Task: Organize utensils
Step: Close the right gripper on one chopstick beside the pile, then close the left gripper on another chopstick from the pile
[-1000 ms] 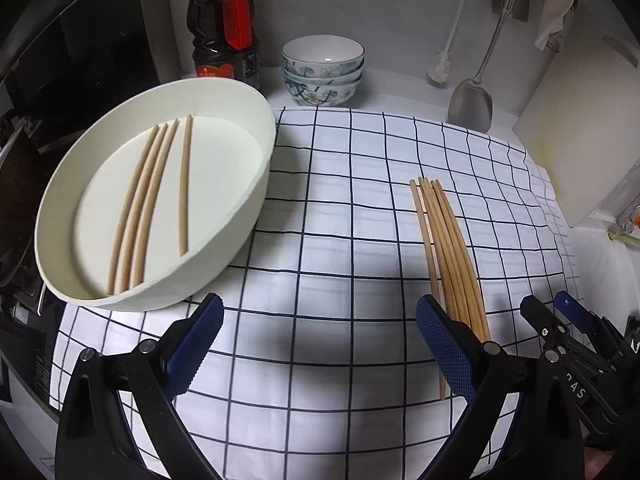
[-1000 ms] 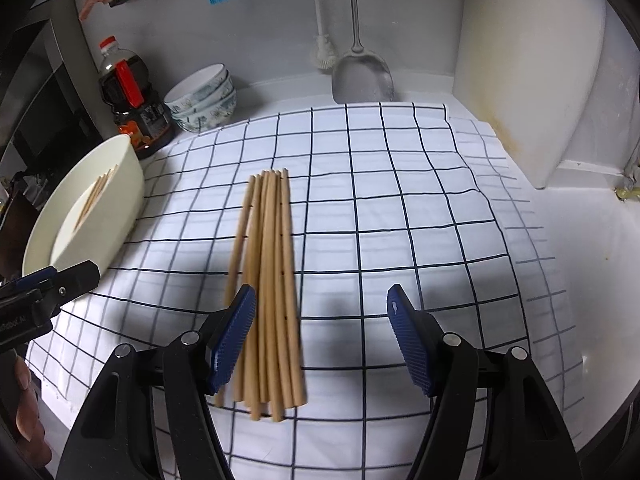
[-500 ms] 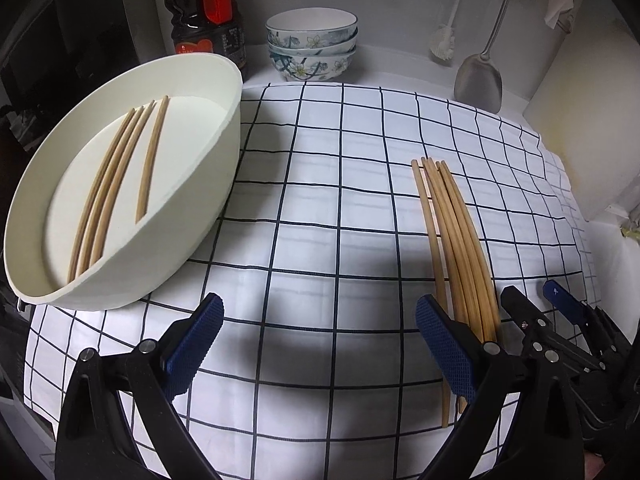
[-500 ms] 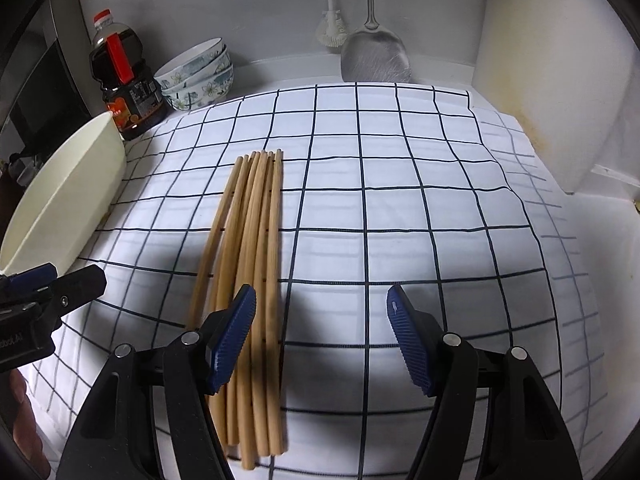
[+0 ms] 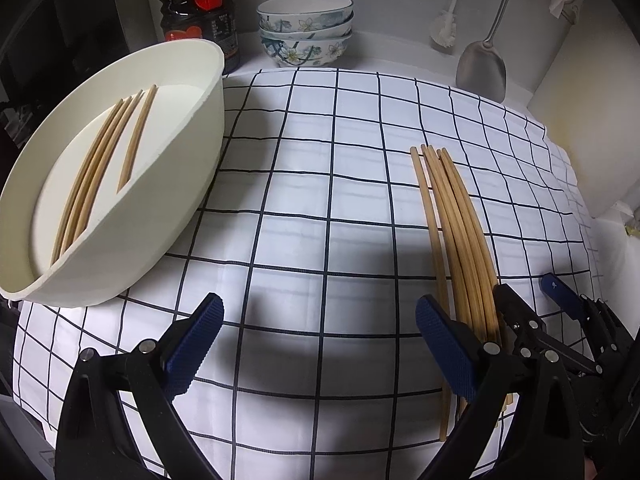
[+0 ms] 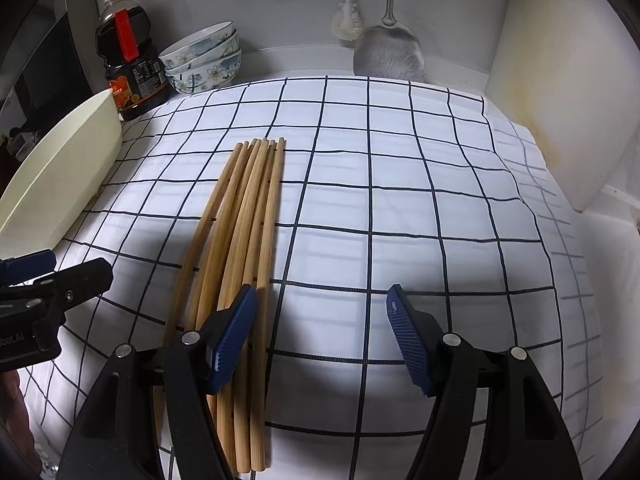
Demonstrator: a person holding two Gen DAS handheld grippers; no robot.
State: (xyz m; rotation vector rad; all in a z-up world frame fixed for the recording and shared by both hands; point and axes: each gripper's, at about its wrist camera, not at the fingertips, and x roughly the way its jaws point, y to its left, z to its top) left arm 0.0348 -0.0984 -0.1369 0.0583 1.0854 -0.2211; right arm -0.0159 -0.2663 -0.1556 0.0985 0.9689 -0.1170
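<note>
Several wooden chopsticks [image 5: 456, 220] lie side by side on the checked cloth [image 5: 320, 184]; they also show in the right wrist view [image 6: 244, 232]. A cream oval basin [image 5: 172, 208] at the left holds several more chopsticks [image 5: 100, 168]. My left gripper [image 5: 320, 336] is open and empty over the cloth, left of the bundle. My right gripper [image 6: 320, 328] is open and empty, low over the near end of the bundle, its left finger [image 6: 232, 336] above the chopsticks. It also shows in the left wrist view [image 5: 532, 300].
A dark sauce bottle [image 6: 128, 68] and stacked floral bowls [image 6: 204, 60] stand at the back left. A metal spatula [image 6: 388, 52] and a brush [image 6: 346, 24] hang on the back wall. A white board [image 6: 560, 80] leans at the right. The basin's side [image 6: 60, 168] is at the left.
Both grippers have moved forward and lower toward the cloth. The right gripper's left finger now overlaps the near ends of the chopsticks. Both stay open.
</note>
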